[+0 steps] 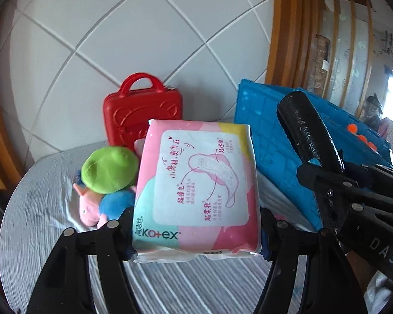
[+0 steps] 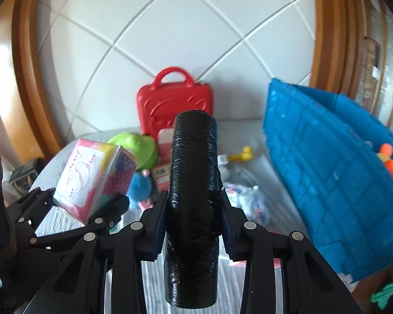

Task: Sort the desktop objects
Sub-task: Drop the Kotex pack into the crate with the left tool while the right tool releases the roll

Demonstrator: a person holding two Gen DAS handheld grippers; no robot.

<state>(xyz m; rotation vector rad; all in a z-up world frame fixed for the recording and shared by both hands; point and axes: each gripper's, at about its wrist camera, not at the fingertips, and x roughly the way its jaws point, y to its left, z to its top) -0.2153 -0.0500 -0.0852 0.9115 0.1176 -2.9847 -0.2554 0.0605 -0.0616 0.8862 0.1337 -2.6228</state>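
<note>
Both hands are carrying something, so the trick now is keeping each load level and squeezed evenly while heading toward the blue crate (image 2: 335, 178), probably the drop spot. The left gripper (image 1: 196, 233) has its fingers spread fairly wide, clamped on both sides of the pink pad pack (image 1: 199, 183), which stands upright between them, lifted off the worktop (image 1: 39, 209). The right gripper (image 2: 194, 219) is nearly closed, pinching the black bag roll (image 2: 194, 178) around its middle, roll sticking out past both ends of the fingers.
</note>
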